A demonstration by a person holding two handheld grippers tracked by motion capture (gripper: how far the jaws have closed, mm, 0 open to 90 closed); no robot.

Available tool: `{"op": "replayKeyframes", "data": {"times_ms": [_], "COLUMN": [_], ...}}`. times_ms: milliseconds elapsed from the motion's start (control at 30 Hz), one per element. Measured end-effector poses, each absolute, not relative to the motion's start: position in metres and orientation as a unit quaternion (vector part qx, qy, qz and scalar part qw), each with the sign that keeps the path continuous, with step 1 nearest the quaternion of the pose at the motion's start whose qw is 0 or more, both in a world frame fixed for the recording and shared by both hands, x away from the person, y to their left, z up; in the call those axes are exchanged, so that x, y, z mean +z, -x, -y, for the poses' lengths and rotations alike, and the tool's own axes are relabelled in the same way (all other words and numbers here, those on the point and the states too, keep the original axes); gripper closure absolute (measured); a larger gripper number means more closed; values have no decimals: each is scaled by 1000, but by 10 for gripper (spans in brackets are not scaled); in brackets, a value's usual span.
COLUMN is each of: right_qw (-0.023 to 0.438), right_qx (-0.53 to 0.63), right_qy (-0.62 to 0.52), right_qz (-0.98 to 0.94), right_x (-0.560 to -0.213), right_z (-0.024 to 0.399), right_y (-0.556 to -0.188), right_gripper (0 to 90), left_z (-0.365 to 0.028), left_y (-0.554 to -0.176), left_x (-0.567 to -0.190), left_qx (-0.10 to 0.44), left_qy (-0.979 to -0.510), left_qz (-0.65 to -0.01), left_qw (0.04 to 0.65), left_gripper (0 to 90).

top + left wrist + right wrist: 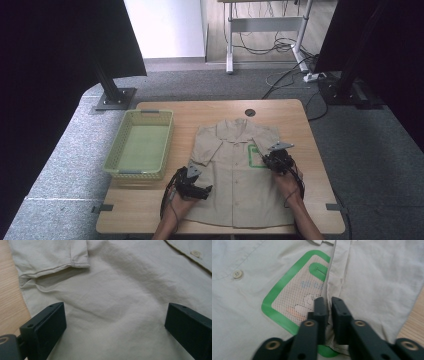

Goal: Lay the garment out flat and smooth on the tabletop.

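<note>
A beige short-sleeved shirt (pixel 235 175) lies flat, front up, on the wooden table (pixel 200 107). It has a green-edged mesh chest pocket (pixel 256 155) (pixel 297 295). My right gripper (pixel 274 161) (pixel 329 302) sits at the pocket's outer side, shut on a raised fold of shirt fabric (pixel 335 277) where the sleeve meets the body. My left gripper (pixel 202 190) (pixel 116 308) is over the shirt's lower left part, jaws wide open above flat cloth (pixel 120 297), with nothing between them. The left sleeve hem (pixel 75 257) lies just beyond it.
A light green plastic basket (pixel 112 155) stands on the table left of the shirt, with nothing inside. Bare wood (pixel 10 302) shows beside the shirt's left edge. Cables and desk legs (pixel 230 55) are on the floor beyond the table.
</note>
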State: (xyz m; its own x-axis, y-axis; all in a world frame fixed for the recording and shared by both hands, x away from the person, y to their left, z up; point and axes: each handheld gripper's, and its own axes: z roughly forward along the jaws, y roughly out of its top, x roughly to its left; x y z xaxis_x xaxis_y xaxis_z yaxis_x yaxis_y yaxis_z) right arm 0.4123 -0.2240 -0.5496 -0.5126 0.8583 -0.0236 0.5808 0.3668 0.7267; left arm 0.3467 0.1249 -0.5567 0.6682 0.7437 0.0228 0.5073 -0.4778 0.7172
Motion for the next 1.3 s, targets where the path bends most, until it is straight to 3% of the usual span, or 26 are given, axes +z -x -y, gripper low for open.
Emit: {"op": "replayKeyframes", "data": {"times_ms": [300, 467, 633, 667, 833, 900, 1067, 1100, 1200, 1267, 1300], "right_qw": [243, 272, 278, 289, 299, 304, 296, 274, 254, 242, 224], "right_qx": [359, 378, 376, 363, 356, 360, 370, 381, 388, 391, 392], "right_qy": [-465, -508, -512, -545, -562, -559, -543, -529, -523, -520, -503], "right_qz": [-772, -725, -720, -698, -684, -682, -694, -707, -715, -720, -737], "right_x": [-534, -519, -519, -520, -519, -514, -509, -510, -513, -515, -521], "right_z": [241, 282, 287, 315, 328, 330, 321, 310, 301, 297, 281], "right_y": [-409, -403, -402, -398, -393, -388, -384, -385, -386, -387, -388], "right_gripper": [861, 859, 859, 795, 730, 632, 593, 331, 253, 253, 182], "left_z": [-125, -125, -125, -125, -125, -125, -125, -125, -125, -125, -125], "left_y": [-347, -346, -346, -346, -346, -346, -347, -346, -346, -346, -346], "left_x": [-557, -557, -557, -557, -557, -557, -557, -557, -557, -557, -557], "left_qx": [168, 169, 169, 169, 169, 169, 169, 169, 169, 169, 168], "left_qy": [-843, -843, -843, -843, -843, -843, -843, -843, -843, -843, -843], "left_qz": [-371, -371, -371, -371, -371, -371, -371, -371, -371, -371, -371], "left_qw": [352, 352, 352, 352, 352, 352, 351, 351, 351, 351, 351], "left_gripper": [33, 35, 36, 36, 35, 36, 35, 35, 35, 35, 34]}}
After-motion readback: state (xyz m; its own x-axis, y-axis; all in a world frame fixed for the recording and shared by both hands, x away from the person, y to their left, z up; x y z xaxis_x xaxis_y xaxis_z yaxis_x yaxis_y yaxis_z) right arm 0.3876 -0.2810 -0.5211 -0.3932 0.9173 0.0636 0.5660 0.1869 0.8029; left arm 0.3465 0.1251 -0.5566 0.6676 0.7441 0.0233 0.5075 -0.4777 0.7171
